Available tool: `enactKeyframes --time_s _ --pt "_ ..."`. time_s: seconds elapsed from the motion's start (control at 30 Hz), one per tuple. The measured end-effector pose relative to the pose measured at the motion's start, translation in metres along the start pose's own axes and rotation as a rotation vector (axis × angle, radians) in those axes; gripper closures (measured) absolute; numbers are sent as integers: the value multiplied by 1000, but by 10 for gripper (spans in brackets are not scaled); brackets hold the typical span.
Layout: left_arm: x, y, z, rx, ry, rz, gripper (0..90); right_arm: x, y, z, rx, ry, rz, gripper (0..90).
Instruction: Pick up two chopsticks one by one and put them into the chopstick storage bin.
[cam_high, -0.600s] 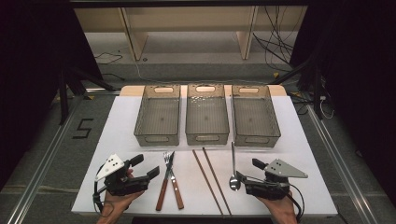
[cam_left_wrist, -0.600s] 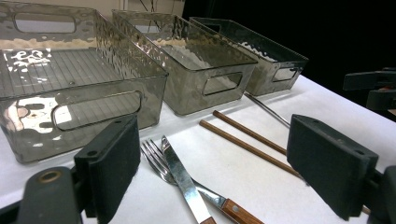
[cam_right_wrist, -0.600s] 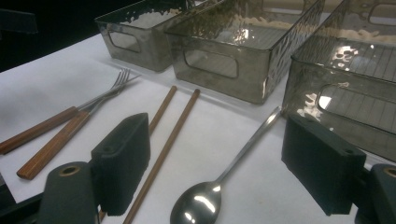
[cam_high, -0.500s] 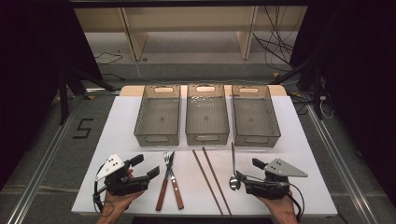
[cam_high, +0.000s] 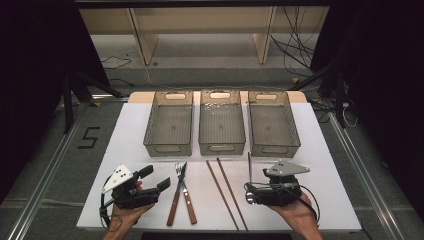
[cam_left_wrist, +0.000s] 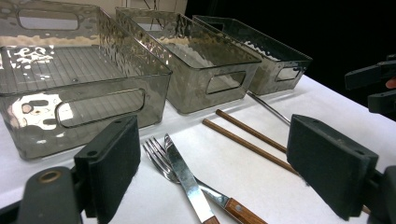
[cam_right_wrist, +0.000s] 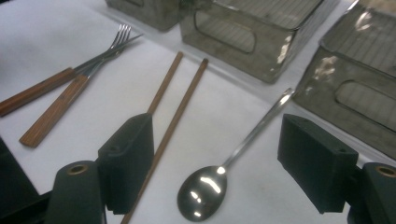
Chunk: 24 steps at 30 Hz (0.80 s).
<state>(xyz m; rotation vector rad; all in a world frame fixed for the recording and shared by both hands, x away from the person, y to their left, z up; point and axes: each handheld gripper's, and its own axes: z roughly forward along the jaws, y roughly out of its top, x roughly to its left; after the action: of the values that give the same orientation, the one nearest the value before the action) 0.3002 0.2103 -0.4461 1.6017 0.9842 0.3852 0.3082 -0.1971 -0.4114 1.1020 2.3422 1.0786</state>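
On the white table (cam_high: 320, 165) lie a fork (cam_high: 176, 192) and a knife (cam_high: 186, 192) with wooden handles, crossed near their necks. Right of them are two brown chopsticks (cam_high: 225, 192) and a steel spoon (cam_high: 249, 162). My left gripper (cam_high: 156, 179) rests left of the fork and knife, open and holding nothing. In the left gripper view its jaws (cam_left_wrist: 219, 172) frame the knife (cam_left_wrist: 187, 179) and fork (cam_left_wrist: 156, 154). My right gripper (cam_high: 251, 192) stands open at the spoon's bowl. The spoon (cam_right_wrist: 205, 191) lies on the table between its jaws (cam_right_wrist: 222, 163), untouched.
Three clear grey bins stand side by side behind the cutlery: left (cam_high: 169, 125), middle (cam_high: 221, 122) and right (cam_high: 272, 125), all with nothing in them. The table's front edge is just under both hands. Cables run over the floor beyond the table.
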Motion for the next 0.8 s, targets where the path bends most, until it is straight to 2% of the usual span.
enactKeyframes --time_s 0.03,0.37,0.8 --pt "0 0 0 0 0 1 170 0 0 0 0 0 0 282" --pt "0 0 0 -2 3 -1 170 8 18 13 122 7 -32 318" --pt "0 1 -1 -6 3 0 170 27 33 57 357 35 -85 429"
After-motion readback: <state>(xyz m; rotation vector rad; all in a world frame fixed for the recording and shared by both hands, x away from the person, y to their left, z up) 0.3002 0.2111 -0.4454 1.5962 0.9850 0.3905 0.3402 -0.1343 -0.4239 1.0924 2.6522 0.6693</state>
